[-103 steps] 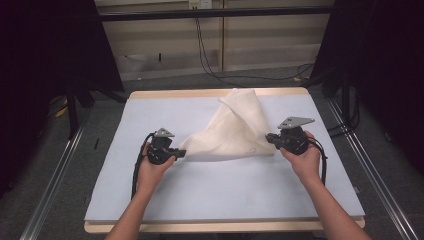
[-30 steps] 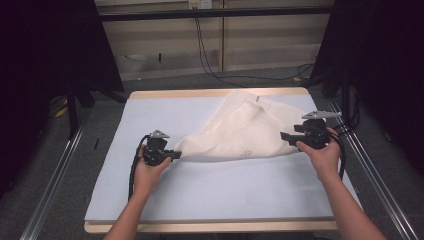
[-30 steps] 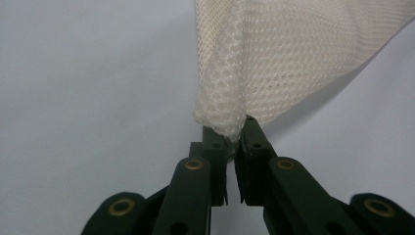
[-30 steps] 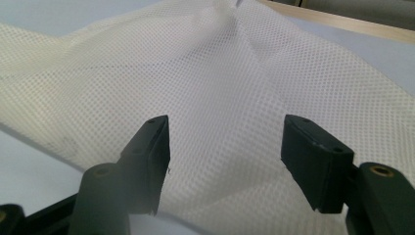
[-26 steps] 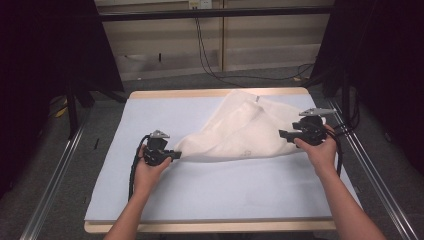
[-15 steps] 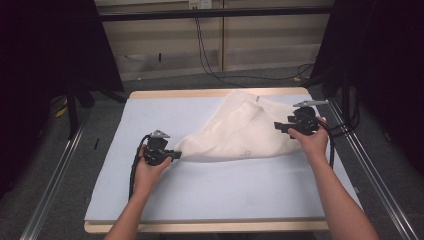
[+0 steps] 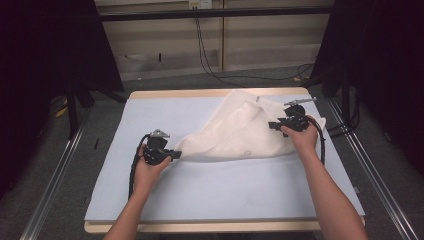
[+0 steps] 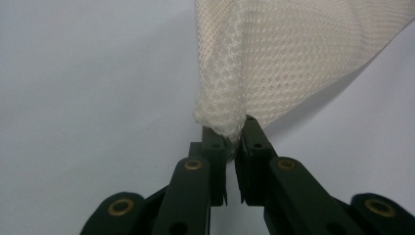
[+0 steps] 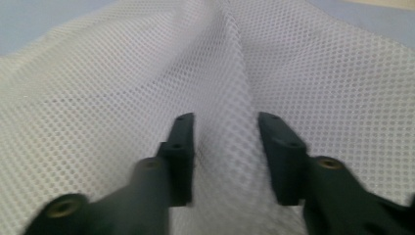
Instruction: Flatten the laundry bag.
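A white mesh cloth (image 7: 235, 135) lies rumpled on the pale blue table cover (image 7: 210, 195), right of centre. My left gripper (image 7: 177, 155) is at the cloth's near-left corner, low over the table. In the left gripper view, the left gripper (image 8: 234, 129) is shut on a bunched corner of the mesh cloth (image 8: 293, 49). My right gripper (image 7: 271, 125) rests over the cloth's right part, pointing left. In the right gripper view, the right gripper (image 9: 225, 127) has its jaws apart and they have just been closing. A raised fold of the cloth (image 9: 98, 73) runs between them without being pinched.
The table's wooden rim (image 7: 210, 93) runs along the far side. Black cables (image 7: 210, 55) hang behind it, and metal rails (image 7: 380, 175) flank the table. Bare cover spans the near half and the far left.
The right hand moved from the cloth's right edge leftward and down onto the cloth, its jaws narrowing. The cloth, earlier pulled up into a peak, now lies lower. The left hand stayed put.
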Motion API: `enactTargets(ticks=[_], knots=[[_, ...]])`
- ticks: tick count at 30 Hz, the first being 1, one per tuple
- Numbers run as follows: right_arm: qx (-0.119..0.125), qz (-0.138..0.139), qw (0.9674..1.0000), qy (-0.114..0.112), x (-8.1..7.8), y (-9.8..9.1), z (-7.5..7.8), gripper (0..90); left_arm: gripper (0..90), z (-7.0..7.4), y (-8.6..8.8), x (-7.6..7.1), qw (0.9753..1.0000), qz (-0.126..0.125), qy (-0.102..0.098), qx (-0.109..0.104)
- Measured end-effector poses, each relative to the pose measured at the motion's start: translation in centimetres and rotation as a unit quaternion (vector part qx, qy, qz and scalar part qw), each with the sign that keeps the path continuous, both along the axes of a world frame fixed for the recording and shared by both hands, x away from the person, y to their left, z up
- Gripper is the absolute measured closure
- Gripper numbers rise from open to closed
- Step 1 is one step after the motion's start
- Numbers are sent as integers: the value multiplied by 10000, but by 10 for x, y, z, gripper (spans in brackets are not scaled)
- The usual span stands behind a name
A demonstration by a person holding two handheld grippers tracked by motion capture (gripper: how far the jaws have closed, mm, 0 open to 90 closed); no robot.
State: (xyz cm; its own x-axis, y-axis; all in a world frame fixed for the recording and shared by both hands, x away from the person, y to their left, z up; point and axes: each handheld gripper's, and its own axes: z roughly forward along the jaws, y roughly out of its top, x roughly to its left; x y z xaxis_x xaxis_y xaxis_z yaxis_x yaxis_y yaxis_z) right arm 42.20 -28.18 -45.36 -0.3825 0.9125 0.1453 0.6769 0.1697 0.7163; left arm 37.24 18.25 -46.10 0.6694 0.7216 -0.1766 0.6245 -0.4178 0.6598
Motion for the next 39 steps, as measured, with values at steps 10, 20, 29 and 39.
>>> enactTargets(ticks=[10, 20, 29, 39], knots=[[144, 275, 9992, -238, -20, -6, 9, 811, 837, 0, -2, -1, 10000, 15, -5, 67], [479, 717, 9945, -588, -50, -10, 19, 824, 837, -2, -4, -1, 9999, 68, 62, 120], [495, 1000, 9910, -734, -92, -25, 15, 831, 836, -4, -6, -1, 9998, 74, 122, 161], [530, 1066, 9909, -625, -119, -35, 5, 830, 834, -5, -5, -1, 9997, 54, 188, 176]])
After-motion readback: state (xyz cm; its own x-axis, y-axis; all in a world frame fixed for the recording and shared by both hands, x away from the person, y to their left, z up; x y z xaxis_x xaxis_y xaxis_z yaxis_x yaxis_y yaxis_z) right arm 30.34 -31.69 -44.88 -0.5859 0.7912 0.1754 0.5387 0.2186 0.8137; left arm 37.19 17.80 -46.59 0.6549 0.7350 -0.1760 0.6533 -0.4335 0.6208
